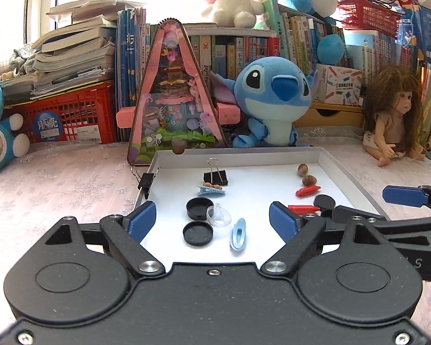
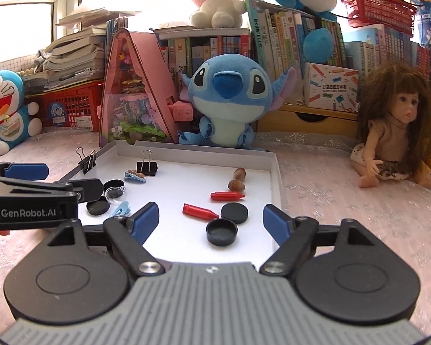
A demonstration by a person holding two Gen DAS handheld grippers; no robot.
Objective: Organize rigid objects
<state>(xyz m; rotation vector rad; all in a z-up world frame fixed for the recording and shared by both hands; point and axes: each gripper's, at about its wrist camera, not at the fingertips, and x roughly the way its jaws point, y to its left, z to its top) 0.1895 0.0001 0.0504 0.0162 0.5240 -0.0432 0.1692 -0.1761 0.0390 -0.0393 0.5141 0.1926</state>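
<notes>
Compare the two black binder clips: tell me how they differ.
The tray clip stands inside the white tray, body down and wire handles up. The rim clip is clamped on the tray's left wall, tilted, its handles pointing up and outward. The tray clip touches a blue hair clip; the rim clip touches only the wall. Both are black with silver wire handles.

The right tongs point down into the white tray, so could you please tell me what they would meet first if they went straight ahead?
Most likely the open black cap, which lies nearest between the open right tongs; the black disc sits just beyond it. Depth is hard to judge.
</notes>
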